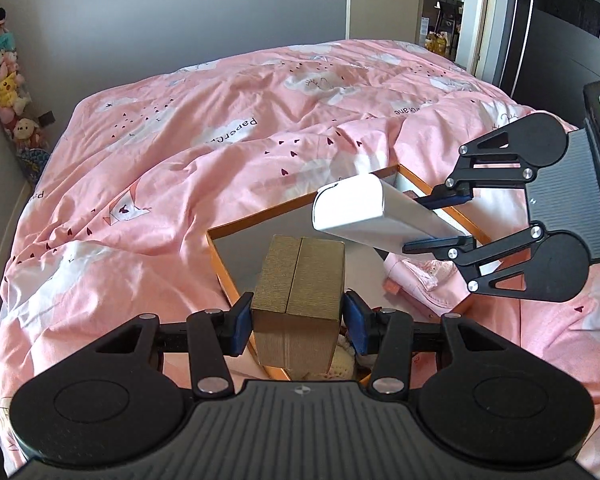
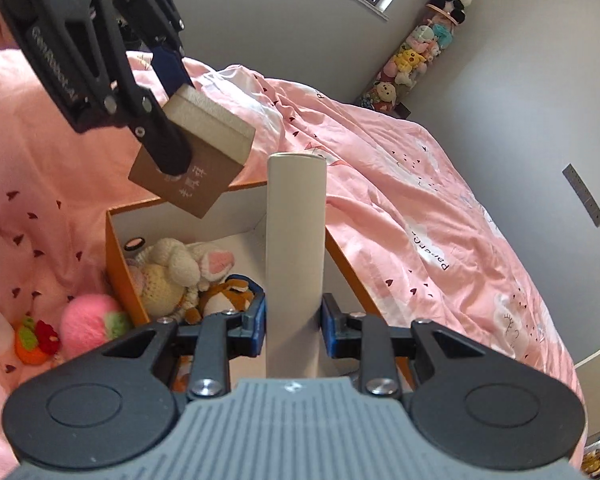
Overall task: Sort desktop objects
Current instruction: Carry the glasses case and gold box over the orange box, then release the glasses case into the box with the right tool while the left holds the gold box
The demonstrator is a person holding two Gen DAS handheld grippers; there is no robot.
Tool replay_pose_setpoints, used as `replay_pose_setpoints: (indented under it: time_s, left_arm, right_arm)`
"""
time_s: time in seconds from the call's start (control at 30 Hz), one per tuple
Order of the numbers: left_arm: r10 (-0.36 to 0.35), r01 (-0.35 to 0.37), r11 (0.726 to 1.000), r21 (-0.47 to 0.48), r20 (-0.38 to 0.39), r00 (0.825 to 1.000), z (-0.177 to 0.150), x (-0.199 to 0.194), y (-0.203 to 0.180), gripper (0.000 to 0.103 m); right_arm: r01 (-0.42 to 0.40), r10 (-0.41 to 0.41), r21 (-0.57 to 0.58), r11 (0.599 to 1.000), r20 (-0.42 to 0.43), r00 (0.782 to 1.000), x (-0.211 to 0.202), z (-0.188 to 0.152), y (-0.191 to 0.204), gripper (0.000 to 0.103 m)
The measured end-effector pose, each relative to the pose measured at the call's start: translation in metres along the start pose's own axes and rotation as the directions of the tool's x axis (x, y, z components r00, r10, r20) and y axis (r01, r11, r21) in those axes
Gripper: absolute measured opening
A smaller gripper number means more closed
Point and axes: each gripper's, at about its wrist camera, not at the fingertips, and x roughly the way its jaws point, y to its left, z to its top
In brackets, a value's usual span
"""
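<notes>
My left gripper [image 1: 296,322] is shut on a gold-brown cardboard box [image 1: 300,280], held above the near edge of an orange open box [image 1: 236,232] on the bed. In the right wrist view that same brown box [image 2: 204,152] hangs over the orange box [image 2: 118,256] with the left gripper [image 2: 168,120] clamped on it. My right gripper [image 2: 294,320] is shut on a long white flat case [image 2: 296,248] that points out over the orange box. In the left wrist view the white case [image 1: 364,212] sits between the right gripper's blue pads [image 1: 440,220].
Inside the orange box lie a cream knitted doll [image 2: 172,272] and a small tiger plush [image 2: 224,300]. A pink fluffy ball [image 2: 88,320] and an orange-green knitted toy [image 2: 34,340] lie on the pink duvet [image 1: 180,140] beside it. A pink pouch [image 1: 416,280] lies beside the box.
</notes>
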Motion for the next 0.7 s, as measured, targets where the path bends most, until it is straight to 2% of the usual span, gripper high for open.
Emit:
replay_pose_setpoints:
  time_s: [0.33, 0.53, 0.7]
  left_arm:
    - [0.024, -0.023, 0.996, -0.091, 0.012, 1.000, 0.009, 0.015, 0.025, 0.055]
    - [0.026, -0.022, 0.994, -0.105, 0.032, 0.999, 0.016, 0.020, 0.031, 0.055]
    - [0.028, -0.025, 0.990, -0.136, 0.020, 0.999, 0.017, 0.029, 0.041, 0.055]
  right_arm:
    - [0.011, -0.020, -0.162, 0.987, -0.054, 0.998, 0.080, 0.001, -0.006, 0.030]
    - [-0.051, 0.040, -0.184, 0.982, -0.062, 0.997, 0.120, 0.006, -0.005, 0.030]
    - [-0.089, 0.076, -0.274, 0.958, -0.058, 0.995, 0.144, 0.007, 0.007, 0.030]
